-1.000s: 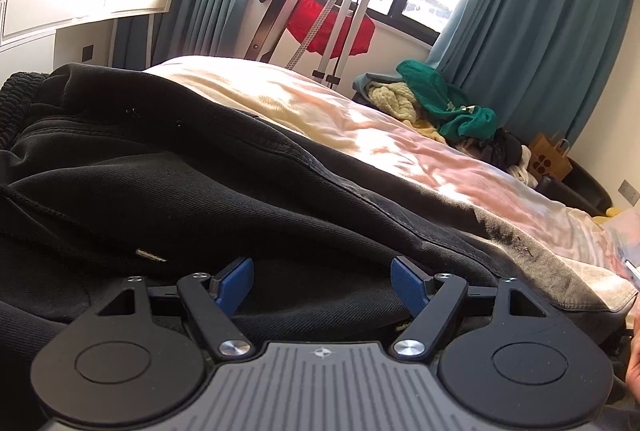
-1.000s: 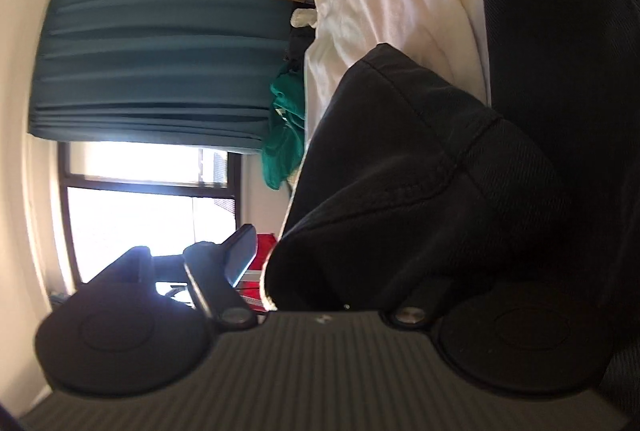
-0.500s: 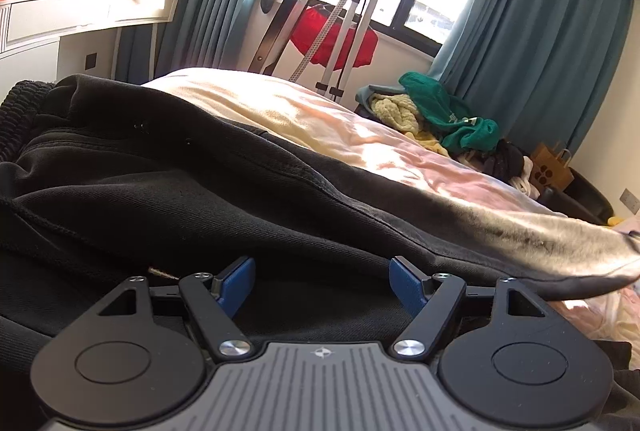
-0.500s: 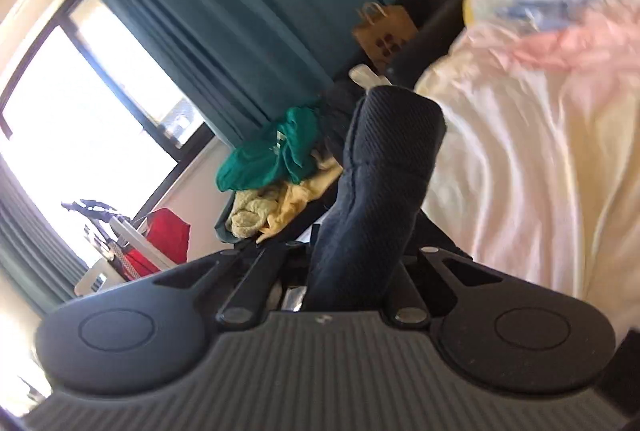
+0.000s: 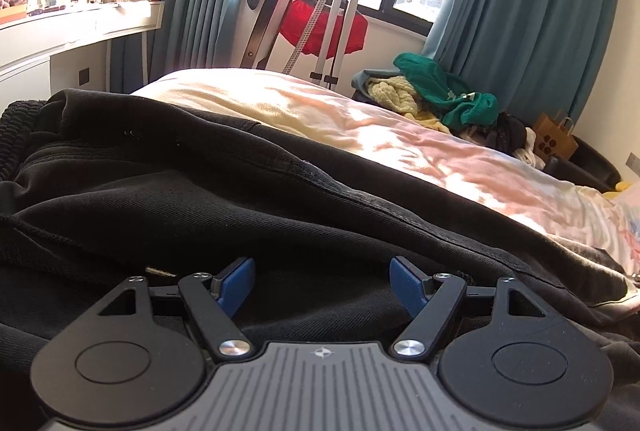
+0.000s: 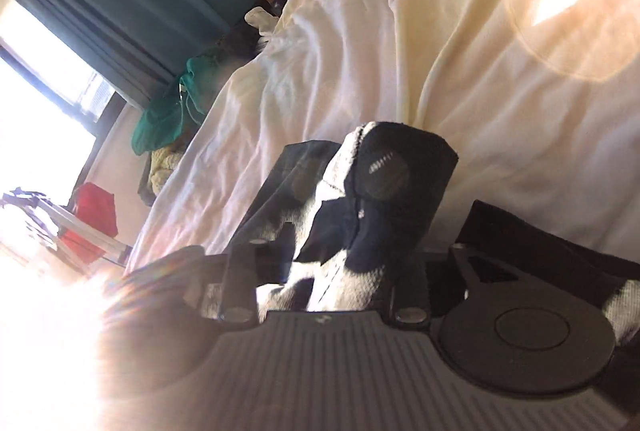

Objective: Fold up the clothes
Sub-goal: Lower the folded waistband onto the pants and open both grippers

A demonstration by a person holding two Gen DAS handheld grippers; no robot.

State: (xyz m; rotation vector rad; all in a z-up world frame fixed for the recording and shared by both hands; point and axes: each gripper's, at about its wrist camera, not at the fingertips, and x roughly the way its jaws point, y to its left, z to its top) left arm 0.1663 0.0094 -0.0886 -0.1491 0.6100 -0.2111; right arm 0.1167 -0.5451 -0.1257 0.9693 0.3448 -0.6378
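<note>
Black trousers (image 5: 200, 199) lie across the bed (image 5: 400, 135). Right gripper (image 6: 344, 251) fingers pinch a hem at 12 o'clock; left gripper (image 5: 322, 279) fingers spread, empty. Mid-fold; next, lay the hem down.

Glare whites out the right gripper (image 6: 332, 231) on its left side; black garment (image 6: 384, 199) hides its jaws

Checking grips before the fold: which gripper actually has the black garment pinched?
The right gripper: black garment bunches between its fingers. The left gripper is open, blue pads apart.
</note>
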